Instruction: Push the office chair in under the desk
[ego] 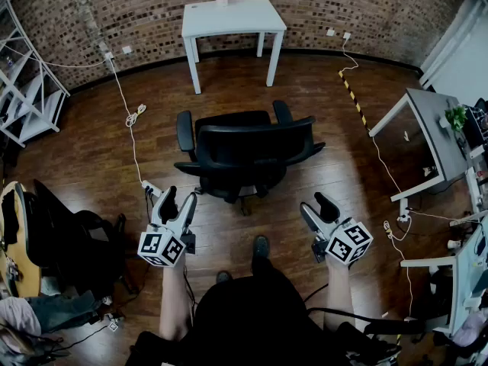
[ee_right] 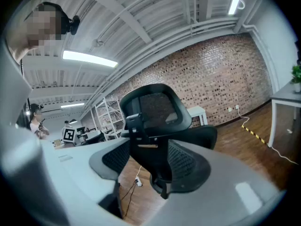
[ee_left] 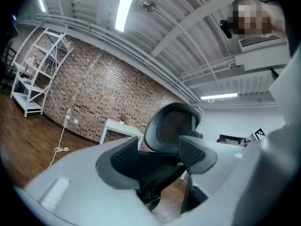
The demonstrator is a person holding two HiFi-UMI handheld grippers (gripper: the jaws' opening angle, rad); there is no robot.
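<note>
A black office chair (ego: 244, 147) stands mid-floor with its backrest toward me and its seat facing the white desk (ego: 232, 17) at the brick wall. There is a stretch of wood floor between chair and desk. My left gripper (ego: 179, 198) is open and empty, a short way behind the chair's left rear. My right gripper (ego: 318, 207) is also open and empty, behind the right rear. Neither touches the chair. In the left gripper view the chair's mesh back (ee_left: 171, 126) rises past the left gripper (ee_left: 157, 157), with the desk (ee_left: 117, 126) beyond. In the right gripper view the chair (ee_right: 153, 109) shows beyond the right gripper (ee_right: 150, 159).
A second black chair (ego: 76, 235) sits at the left by a wooden table. A white shelf rack (ego: 30, 90) stands far left, grey desks (ego: 435, 136) to the right. A cable (ego: 133, 117) and power strip (ego: 151, 189) lie left of the chair; striped tape (ego: 352, 94) runs at the right.
</note>
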